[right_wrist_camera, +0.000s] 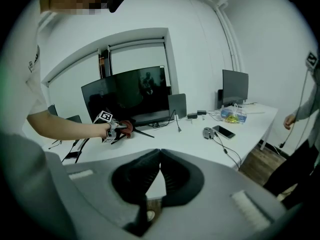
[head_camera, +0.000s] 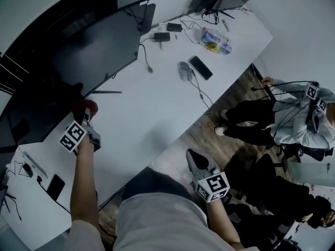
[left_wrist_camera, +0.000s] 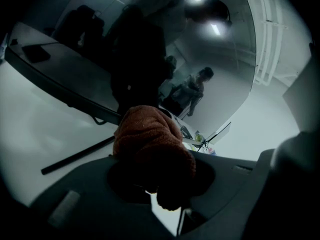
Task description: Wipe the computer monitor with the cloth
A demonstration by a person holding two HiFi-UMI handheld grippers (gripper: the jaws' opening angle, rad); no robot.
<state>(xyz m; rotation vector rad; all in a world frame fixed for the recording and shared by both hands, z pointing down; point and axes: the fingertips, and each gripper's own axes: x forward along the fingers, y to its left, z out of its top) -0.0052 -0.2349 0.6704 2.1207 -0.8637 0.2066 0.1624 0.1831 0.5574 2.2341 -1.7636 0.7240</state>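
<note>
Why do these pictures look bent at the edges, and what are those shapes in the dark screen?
Head view: the wide lens bends the table's edges. Left gripper view: dim, with dark corners; the monitor mirrors ceiling lights and people; the cloth, close up, is slightly soft. Right gripper view: brightest, and the walls curve.

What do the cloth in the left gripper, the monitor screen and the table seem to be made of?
Cloth: probably reddish-brown terry or microfibre; its surface looks fuzzy and nubbly.
Monitor screen: dark, glossy glass or plastic panel; it mirrors people and ceiling lights.
Table: white, smooth, matte top, perhaps laminate; no grain shows.
</note>
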